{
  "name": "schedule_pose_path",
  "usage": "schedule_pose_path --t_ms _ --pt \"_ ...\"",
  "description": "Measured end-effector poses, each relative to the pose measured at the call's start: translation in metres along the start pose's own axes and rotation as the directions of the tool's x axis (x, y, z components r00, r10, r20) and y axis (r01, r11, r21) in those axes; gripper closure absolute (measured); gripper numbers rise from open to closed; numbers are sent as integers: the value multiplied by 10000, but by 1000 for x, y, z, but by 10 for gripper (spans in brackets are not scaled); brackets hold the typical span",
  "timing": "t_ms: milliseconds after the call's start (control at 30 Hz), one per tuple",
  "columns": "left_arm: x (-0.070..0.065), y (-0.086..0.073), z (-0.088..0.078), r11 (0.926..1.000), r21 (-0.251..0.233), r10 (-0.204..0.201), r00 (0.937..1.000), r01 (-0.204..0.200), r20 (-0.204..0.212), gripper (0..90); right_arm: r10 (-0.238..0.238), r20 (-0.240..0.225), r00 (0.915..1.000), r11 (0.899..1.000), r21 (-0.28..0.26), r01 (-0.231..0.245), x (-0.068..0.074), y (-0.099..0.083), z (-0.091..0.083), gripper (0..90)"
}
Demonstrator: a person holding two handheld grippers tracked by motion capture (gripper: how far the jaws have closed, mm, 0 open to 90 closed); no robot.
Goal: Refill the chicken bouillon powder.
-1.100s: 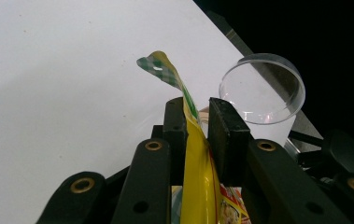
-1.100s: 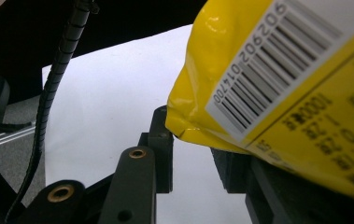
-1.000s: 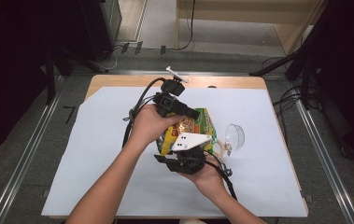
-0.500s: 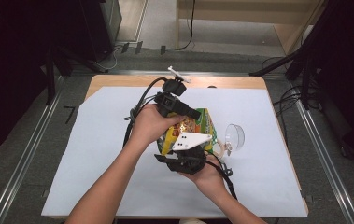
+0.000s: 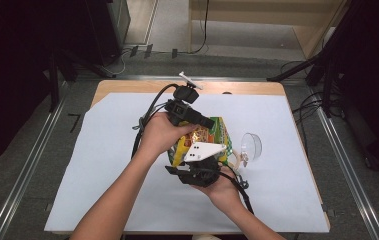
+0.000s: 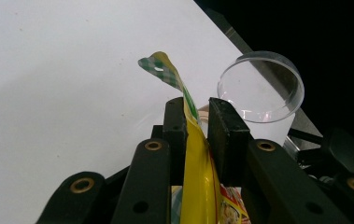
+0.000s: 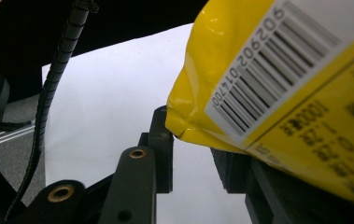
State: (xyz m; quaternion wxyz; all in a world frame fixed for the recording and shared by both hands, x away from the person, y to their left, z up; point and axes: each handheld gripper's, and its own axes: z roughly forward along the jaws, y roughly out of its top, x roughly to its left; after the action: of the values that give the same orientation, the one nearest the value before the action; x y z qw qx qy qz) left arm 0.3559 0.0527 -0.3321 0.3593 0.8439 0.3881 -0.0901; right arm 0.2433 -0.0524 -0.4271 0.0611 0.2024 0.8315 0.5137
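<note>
I had the yellow snack bag [image 5: 212, 137] held up between both tools, just above the middle of the white-covered surface [image 5: 102, 165]. My left gripper [image 6: 196, 122] had its fingers [image 6: 174, 126] clamped on the bag's thin sealed edge, the green-checked corner curling out beyond them toward 11 o'clock. My right gripper [image 7: 191, 144] sat at the bag's 6 o'clock end in the high view; its fingers [image 7: 161, 135] stood either side of the barcode corner, one touching the foil, though I could not tell whether they truly pinched it. A clear plastic cup [image 5: 250, 146] lay on its side just at the bag's 3 o'clock.
</note>
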Motion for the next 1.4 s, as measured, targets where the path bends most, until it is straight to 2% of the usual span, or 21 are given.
schedule_pose_path --t_ms 400,500,867,1000,1400 --pt "0 0 -1 10000 -44 -55 10000 55 43 775 166 -48 9999 9996 -219 -167 2 -1 0 710" --pt "0 1 -1 10000 -5 -34 10000 34 20 774 282 -119 9995 9994 -204 -285 3 0 -1 709" --pt "1 2 -1 9998 46 -182 9998 181 107 774 131 -91 9999 9998 -146 -133 1 1 -1 709" --pt "4 2 1 9995 199 -265 9995 262 143 772 156 -90 9998 9999 -55 -156 1 0 0 708" --pt "3 3 1 9997 89 -247 9994 245 240 771 232 -137 9996 9997 38 -231 0 0 -1 708"
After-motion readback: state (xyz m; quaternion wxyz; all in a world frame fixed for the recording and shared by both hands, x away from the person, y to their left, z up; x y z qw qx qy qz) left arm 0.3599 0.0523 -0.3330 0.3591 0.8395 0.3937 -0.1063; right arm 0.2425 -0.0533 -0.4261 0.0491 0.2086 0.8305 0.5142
